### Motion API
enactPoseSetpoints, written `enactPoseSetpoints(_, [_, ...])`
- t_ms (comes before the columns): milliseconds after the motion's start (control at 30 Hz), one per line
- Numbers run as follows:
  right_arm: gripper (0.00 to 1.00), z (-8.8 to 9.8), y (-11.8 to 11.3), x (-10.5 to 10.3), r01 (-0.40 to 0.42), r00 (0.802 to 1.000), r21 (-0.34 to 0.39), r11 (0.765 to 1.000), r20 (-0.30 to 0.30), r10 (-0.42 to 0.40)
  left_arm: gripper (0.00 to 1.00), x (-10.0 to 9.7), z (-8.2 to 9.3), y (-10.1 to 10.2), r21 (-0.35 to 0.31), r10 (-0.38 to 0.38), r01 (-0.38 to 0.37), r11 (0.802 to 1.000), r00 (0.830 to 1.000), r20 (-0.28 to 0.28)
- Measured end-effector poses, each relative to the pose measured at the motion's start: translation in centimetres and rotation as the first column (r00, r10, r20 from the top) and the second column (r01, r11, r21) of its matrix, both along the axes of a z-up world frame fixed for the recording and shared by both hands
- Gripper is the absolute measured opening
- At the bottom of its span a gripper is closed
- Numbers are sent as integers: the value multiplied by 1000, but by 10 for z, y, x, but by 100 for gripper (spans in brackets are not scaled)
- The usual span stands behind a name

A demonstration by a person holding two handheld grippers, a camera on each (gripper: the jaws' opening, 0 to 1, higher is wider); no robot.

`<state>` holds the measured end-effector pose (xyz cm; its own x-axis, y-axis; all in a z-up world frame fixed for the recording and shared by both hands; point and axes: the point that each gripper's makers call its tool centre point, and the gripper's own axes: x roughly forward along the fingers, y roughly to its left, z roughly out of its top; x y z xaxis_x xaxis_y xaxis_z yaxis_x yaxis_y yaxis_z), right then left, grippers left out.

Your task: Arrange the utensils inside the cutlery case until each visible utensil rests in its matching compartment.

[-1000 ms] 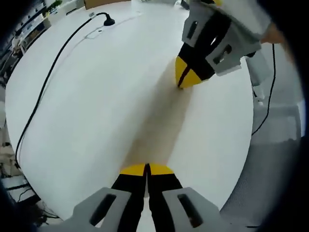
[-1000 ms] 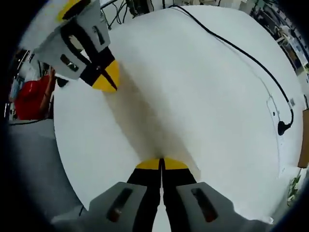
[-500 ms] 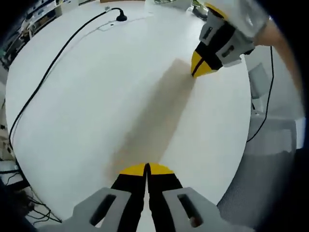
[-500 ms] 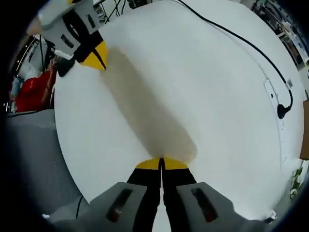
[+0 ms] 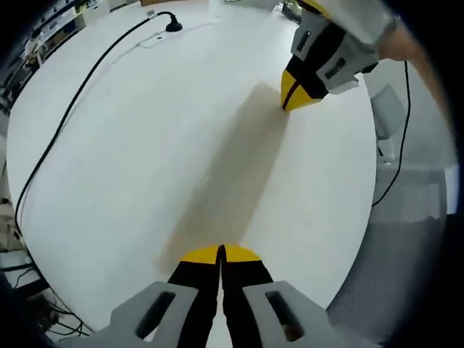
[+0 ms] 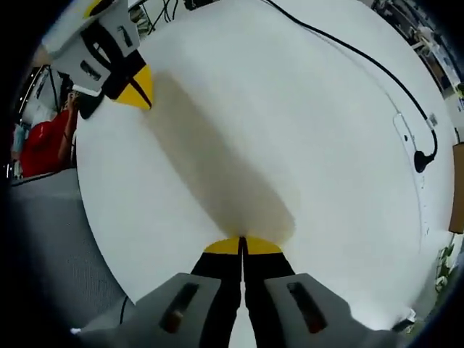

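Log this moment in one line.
left gripper: shut, empty | right gripper: shut, empty | table: white, black cable | cutlery: unseen

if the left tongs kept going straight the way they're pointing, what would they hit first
Probably the white table itself; the left tongs angle down over bare tabletop. The right tongs sit off to the side, though depth is unclear.

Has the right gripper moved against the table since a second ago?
Yes. In the left gripper view, the right gripper has moved off along the table toward the black cable's plug.
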<state>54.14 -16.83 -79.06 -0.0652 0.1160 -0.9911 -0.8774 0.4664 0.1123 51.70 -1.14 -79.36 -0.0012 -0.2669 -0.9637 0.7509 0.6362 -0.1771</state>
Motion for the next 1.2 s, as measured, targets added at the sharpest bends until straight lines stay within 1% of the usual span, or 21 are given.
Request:
enactPoseSetpoints(33, [0, 0, 3, 2, -26, 1000, 7, 1000, 6, 26, 0, 1, 1, 1, 32, -43, 43, 999, 999, 21])
enactPoseSetpoints(67, [0, 2, 3, 14, -127, 991, 5, 992, 41, 127, 0, 9, 3, 2, 58, -142, 138, 989, 987, 76])
enactPoseSetpoints(100, [0, 2, 8, 32, -81, 984, 56, 995, 160, 71, 0, 26, 3, 5, 51, -90, 82, 995, 983, 159])
enactPoseSetpoints(133, [0, 1, 6, 28, -46, 990, 61, 997, 139, 38, 0, 18, 2, 4, 32, -2, -1, 999, 996, 95])
enactPoseSetpoints(167, [0, 0, 4, 24, -8, 995, 64, 998, 104, 1, 0, 17, 4, 7, 24, 32, -34, 999, 997, 72])
enactPoseSetpoints(200, [0, 0, 4, 25, -1, 996, 64, 998, 94, -5, 0, 19, 4, 9, 21, -6, 4, 1000, 997, 78])
enactPoseSetpoints(267, [0, -1, 4, 26, -42, 995, 56, 998, 90, 36, 0, 20, 4, 8, 19, -11, 10, 1000, 998, 65])
enactPoseSetpoints(333, [0, -2, 5, 28, -6, 997, 40, 999, 74, 3, 0, 19, 4, 7, 36, -31, 29, 999, 998, 57])
enactPoseSetpoints(367, [0, -3, 5, 28, -8, 997, 33, 999, 73, 6, 0, 19, 4, 6, 57, -38, 35, 998, 998, 54])
enactPoseSetpoints(467, [0, -3, 6, 29, -21, 997, 13, 1000, 70, 20, 0, 20, 4, 7, 64, -23, 21, 998, 999, 29])
enactPoseSetpoints(533, [0, -2, 5, 29, -5, 998, 12, 1000, 64, 4, 0, 21, 4, 7, 55, -4, 4, 998, 1000, 4])
enactPoseSetpoints(600, [0, -2, 5, 29, 23, 998, 18, 1000, 58, -24, 0, 20, 4, 7, 49, 0, 0, 999, 1000, -2])
enactPoseSetpoints(733, [0, -2, 6, 28, 12, 998, 13, 1000, 61, -13, 0, 18, 4, 4, 64, -20, 20, 998, 1000, 4])
enactPoseSetpoints(867, [0, -1, 8, 27, 0, 998, -17, 1000, 71, 1, 0, 18, 5, 3, 90, -19, 19, 996, 1000, -4])
enactPoseSetpoints(1000, [0, 0, 8, 27, -13, 997, -32, 999, 73, 16, 0, 18, 5, 4, 94, -20, 21, 995, 1000, -11])
enactPoseSetpoints(1067, [0, 0, 8, 28, 13, 998, -29, 1000, 65, -11, 0, 18, 5, 5, 88, -7, 8, 996, 1000, -12])
enactPoseSetpoints(1100, [0, 0, 8, 28, 16, 998, -25, 1000, 66, -14, 0, 17, 6, 4, 84, -25, 25, 996, 1000, -3])
enactPoseSetpoints(1133, [0, 1, 7, 27, 18, 997, -21, 1000, 71, -16, 0, 19, 7, 3, 88, -107, 104, 991, 994, 30])
enactPoseSetpoints(1167, [0, 2, 9, 26, -8, 996, -9, 1000, 93, 9, 0, 19, 8, 3, 93, -148, 142, 986, 987, 63])
enactPoseSetpoints(1200, [0, 3, 9, 26, -61, 992, 8, 998, 115, 60, 0, 19, 9, 2, 85, -163, 154, 984, 980, 117])
